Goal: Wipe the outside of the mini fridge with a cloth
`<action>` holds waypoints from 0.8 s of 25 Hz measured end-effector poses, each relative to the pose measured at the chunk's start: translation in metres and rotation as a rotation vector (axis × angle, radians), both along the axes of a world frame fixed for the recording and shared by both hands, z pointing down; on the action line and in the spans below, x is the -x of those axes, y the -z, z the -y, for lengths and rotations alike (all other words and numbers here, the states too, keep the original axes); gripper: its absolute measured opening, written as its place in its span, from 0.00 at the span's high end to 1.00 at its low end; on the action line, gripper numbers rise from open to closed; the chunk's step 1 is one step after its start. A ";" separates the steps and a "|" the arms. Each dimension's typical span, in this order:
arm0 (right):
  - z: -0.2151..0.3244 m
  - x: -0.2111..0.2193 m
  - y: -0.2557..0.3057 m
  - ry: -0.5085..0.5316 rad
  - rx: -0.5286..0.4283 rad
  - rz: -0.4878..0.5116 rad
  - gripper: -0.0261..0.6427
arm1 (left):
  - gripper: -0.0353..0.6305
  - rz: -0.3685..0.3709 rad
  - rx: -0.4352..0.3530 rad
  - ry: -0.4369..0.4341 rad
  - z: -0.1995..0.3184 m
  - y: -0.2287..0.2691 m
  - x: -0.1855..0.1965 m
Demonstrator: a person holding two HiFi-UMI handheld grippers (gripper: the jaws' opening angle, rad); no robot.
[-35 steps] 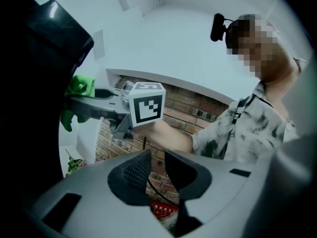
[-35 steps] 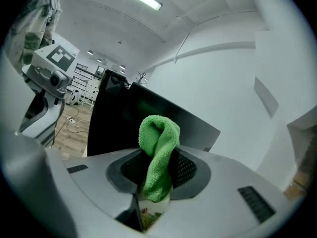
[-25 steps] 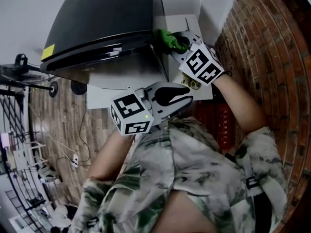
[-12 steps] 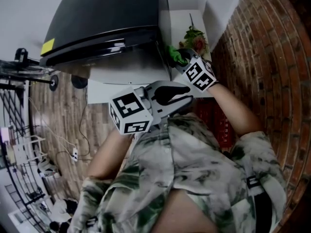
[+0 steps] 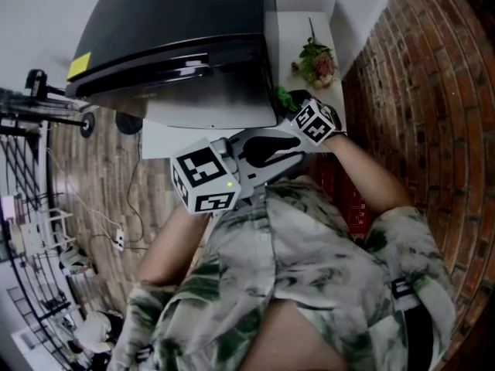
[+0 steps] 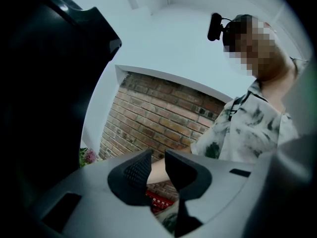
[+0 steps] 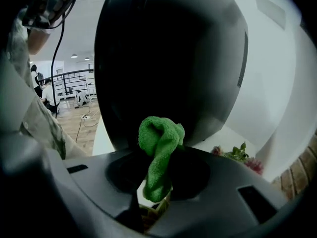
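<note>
The black mini fridge (image 5: 170, 29) fills the top of the head view, standing on a white surface (image 5: 305, 33). My right gripper (image 5: 288, 103) is shut on a green cloth (image 5: 283, 99), which is pressed against the fridge's right side near its lower front corner. In the right gripper view the green cloth (image 7: 159, 148) sticks up between the jaws, with the fridge's dark side (image 7: 168, 58) right behind it. My left gripper (image 5: 292, 141) hangs in front of my chest, away from the fridge. Its jaws stand nearly together with nothing between them, as the left gripper (image 6: 154, 165) view shows.
A small bunch of flowers (image 5: 315, 60) lies on the white surface right of the fridge. A brick wall (image 5: 418, 68) runs along the right. A red crate (image 5: 348, 199) sits below my right arm. A black wire rack (image 5: 31, 114) and cables stand on the wooden floor at left.
My right gripper has drawn the green cloth along the fridge's right side towards me. The flowers have come into view. The left gripper has stayed put.
</note>
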State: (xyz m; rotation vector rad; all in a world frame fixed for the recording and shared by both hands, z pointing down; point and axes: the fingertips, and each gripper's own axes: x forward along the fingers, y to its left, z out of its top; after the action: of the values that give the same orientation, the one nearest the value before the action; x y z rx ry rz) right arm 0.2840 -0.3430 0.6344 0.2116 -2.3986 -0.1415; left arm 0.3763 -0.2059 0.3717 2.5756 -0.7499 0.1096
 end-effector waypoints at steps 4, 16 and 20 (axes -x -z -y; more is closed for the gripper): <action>0.004 -0.003 -0.005 -0.037 0.027 0.007 0.78 | 0.82 -0.005 -0.002 0.005 -0.005 -0.001 0.009; 0.018 -0.049 0.103 -0.293 -0.074 0.103 0.78 | 0.82 -0.047 -0.046 -0.052 -0.035 -0.002 0.066; 0.004 -0.067 0.142 -0.412 -0.115 0.120 0.78 | 0.82 -0.046 -0.057 -0.106 -0.051 -0.004 0.098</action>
State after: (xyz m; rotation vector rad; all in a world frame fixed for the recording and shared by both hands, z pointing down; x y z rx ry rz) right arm 0.3512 -0.3473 0.4926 0.7795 -2.4094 -0.0764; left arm 0.2780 -0.1549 0.3754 2.6625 -0.6080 0.0628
